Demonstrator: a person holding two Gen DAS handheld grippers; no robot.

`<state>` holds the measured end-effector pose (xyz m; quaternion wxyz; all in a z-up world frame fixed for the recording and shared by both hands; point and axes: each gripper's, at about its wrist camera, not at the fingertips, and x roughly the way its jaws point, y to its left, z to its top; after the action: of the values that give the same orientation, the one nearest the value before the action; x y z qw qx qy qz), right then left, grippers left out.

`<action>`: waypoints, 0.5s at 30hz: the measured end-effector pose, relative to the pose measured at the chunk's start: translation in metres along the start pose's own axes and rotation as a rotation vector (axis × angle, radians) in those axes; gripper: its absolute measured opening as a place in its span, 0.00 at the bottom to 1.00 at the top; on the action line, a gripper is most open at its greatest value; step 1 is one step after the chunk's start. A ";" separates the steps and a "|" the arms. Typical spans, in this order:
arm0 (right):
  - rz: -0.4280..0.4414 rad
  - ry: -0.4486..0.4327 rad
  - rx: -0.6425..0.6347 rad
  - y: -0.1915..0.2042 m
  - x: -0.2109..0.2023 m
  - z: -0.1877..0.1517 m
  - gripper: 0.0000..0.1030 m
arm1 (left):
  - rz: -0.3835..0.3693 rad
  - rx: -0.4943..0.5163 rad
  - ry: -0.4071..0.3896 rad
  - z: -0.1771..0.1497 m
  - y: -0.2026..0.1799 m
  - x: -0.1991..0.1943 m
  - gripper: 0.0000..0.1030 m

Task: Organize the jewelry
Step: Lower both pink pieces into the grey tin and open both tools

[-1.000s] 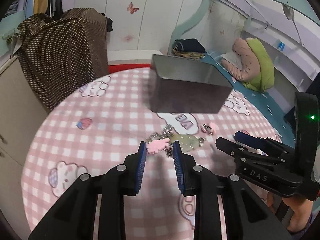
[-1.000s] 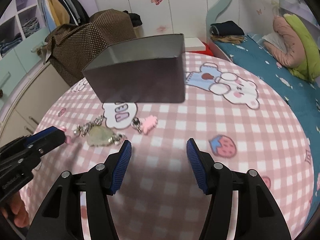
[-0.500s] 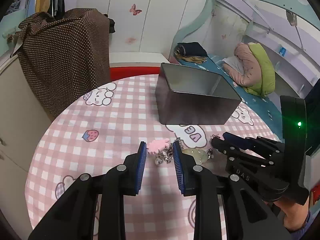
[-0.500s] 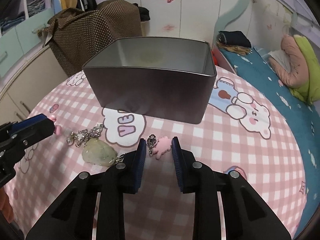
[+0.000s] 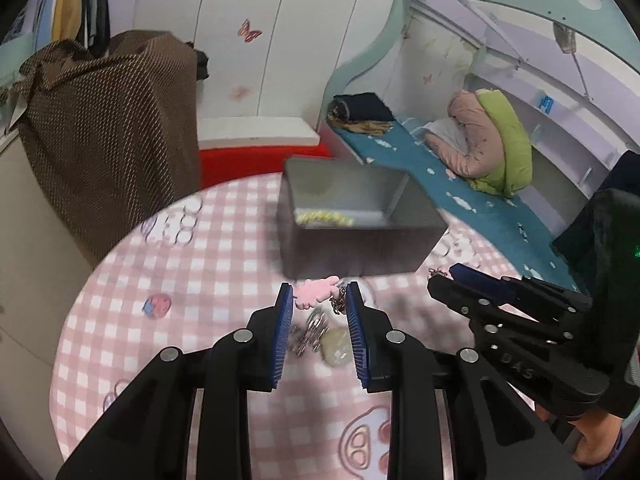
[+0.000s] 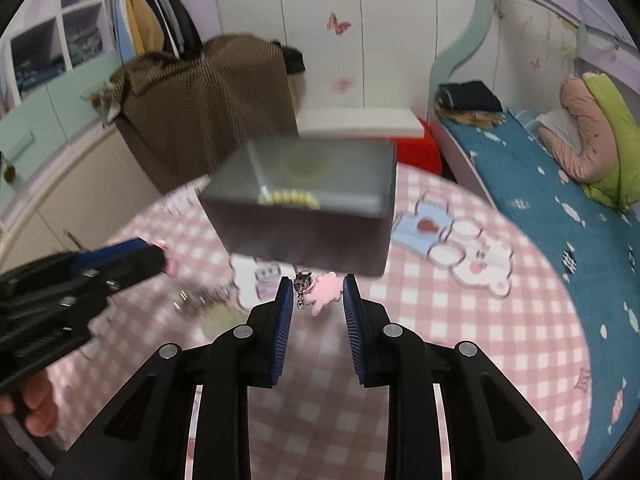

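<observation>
Since the earlier frames, both grippers are seen lifted off the table (image 5: 120, 288), each carrying a charm, and the right one, then spread wide, is now clamped. The left gripper (image 5: 320, 300) is closed on a flat pink cloud-shaped charm (image 5: 314, 292) of soft-looking plastic, from which a silver metal chain (image 5: 310, 330) and a pale green stone-like pendant (image 5: 338, 346) are seen dangling between the fingers, blurred. The right gripper (image 6: 314, 292) is closed on a pink bear-shaped charm (image 6: 326, 294) with a small metal clasp (image 6: 303, 282) at its left side. Both pairs of fingers are lined with ribbed blue pads (image 6: 282, 332) on black plastic.

Just behind both grippers a rectangular grey metal tin (image 5: 356, 220) is seen, open at the top, with smooth, dull walls. Inside it, against the near wall, a string of yellowish beads (image 5: 324, 218) is visible; its detail is lost to blur. The tin rests on a round table covered with a pink-and-white checked cloth printed with cartoon animals. Left of the tin a brown dotted fabric cover (image 5: 108, 132) is draped over furniture; right of it a bed (image 5: 460, 196) with a teal sheet is seen.
</observation>
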<state>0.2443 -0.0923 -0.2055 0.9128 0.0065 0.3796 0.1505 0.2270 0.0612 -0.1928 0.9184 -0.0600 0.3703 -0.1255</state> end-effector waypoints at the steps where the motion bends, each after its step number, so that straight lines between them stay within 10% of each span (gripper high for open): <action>1: 0.006 -0.013 0.004 -0.001 -0.004 0.004 0.25 | -0.007 0.003 -0.008 0.005 -0.002 -0.002 0.25; 15: 0.078 -0.038 0.097 -0.029 0.010 0.058 0.25 | -0.061 0.054 0.039 0.071 -0.020 0.044 0.25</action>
<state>0.2994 -0.1115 -0.1747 0.9119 0.0686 0.3685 0.1673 0.3035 0.0312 -0.1669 0.9080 -0.0438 0.3828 -0.1645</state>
